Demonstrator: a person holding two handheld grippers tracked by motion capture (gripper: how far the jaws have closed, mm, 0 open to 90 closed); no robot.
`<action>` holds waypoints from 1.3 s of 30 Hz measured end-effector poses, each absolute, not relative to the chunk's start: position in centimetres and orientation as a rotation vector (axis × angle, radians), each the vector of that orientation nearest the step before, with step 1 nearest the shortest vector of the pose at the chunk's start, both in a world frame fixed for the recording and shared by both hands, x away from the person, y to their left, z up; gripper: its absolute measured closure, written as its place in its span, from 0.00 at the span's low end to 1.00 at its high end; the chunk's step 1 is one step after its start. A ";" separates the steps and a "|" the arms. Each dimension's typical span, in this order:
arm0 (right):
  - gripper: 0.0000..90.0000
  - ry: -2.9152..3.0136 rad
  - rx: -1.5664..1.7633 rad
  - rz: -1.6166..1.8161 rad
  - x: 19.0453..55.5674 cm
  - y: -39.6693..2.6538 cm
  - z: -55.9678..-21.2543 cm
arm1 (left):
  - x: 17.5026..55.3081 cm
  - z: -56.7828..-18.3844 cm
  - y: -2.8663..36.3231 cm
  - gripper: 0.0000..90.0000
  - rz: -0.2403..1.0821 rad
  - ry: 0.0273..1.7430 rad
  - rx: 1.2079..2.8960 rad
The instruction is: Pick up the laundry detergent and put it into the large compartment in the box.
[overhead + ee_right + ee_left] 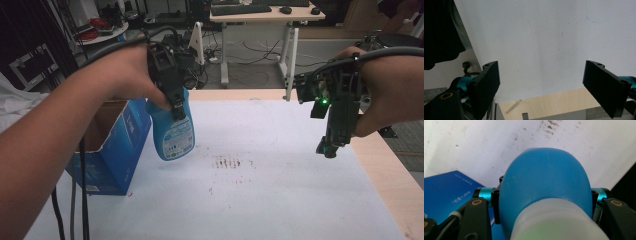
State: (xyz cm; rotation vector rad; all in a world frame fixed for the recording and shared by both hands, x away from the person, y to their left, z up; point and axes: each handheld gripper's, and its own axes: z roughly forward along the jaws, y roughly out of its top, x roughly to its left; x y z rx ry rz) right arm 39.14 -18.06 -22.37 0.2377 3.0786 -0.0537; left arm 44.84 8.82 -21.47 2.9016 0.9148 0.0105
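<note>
- Two grippers are up over the table: the left gripper has its jaws closed on the upper part of a blue spray bottle, and the right gripper hangs with its jaws spread wide and nothing between them.
- The bottle hangs clear of the white sheet, body down, just beside the open blue box and near the dark smudges in the middle of the sheet.
- In the left gripper view the jaws press on both sides of the bottle where the blue body meets the pale cap, so the hold looks even.
- Likely step: bringing the bottle over to the dirty patch, or setting it down there.
- To do it well, keep the bottle upright and carry it slowly, since a grip so high up lets the heavy body swing.
- Steer clear of the box wall, which is close to the bottle's side.
- Lower until the base sits flat on the sheet before easing the jaws apart; letting go early could tip it.
- Keep the right gripper well to the side until it is needed.
</note>
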 end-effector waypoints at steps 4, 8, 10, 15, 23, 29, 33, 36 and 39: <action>0.15 3.078 0.227 -0.061 39.1 -18.0 -22.3 | 44.6 -20.1 9.7 0.44 -0.003 0.919 2.886; 0.15 3.079 0.233 -0.056 38.9 -17.9 -22.2 | 44.1 -17.6 11.3 0.44 -0.009 0.959 2.853; 0.15 3.076 0.211 -0.060 39.0 -17.9 -22.2 | 44.0 -17.1 11.5 0.44 -0.003 0.966 2.851; 0.15 3.077 0.228 -0.057 38.8 -17.8 -22.0 | 43.5 -14.6 13.0 0.44 0.007 0.984 2.864; 0.15 3.083 0.233 -0.057 38.8 -17.7 -22.0 | 42.5 -11.6 16.1 0.44 -0.017 1.022 2.854; 0.15 3.090 0.213 -0.066 38.9 -17.6 -22.1 | 42.3 -10.2 18.8 0.44 -0.004 1.166 2.772; 0.15 3.087 0.219 -0.066 38.9 -17.6 -22.1 | 42.6 -9.7 20.6 0.44 -0.003 1.308 2.687; 0.15 3.087 0.228 -0.068 38.9 -17.6 -22.2 | 42.8 -9.7 21.7 0.44 0.011 1.412 2.647; 0.15 3.088 0.224 -0.070 38.9 -17.5 -22.2 | 43.1 -9.9 22.5 0.44 0.031 1.481 2.634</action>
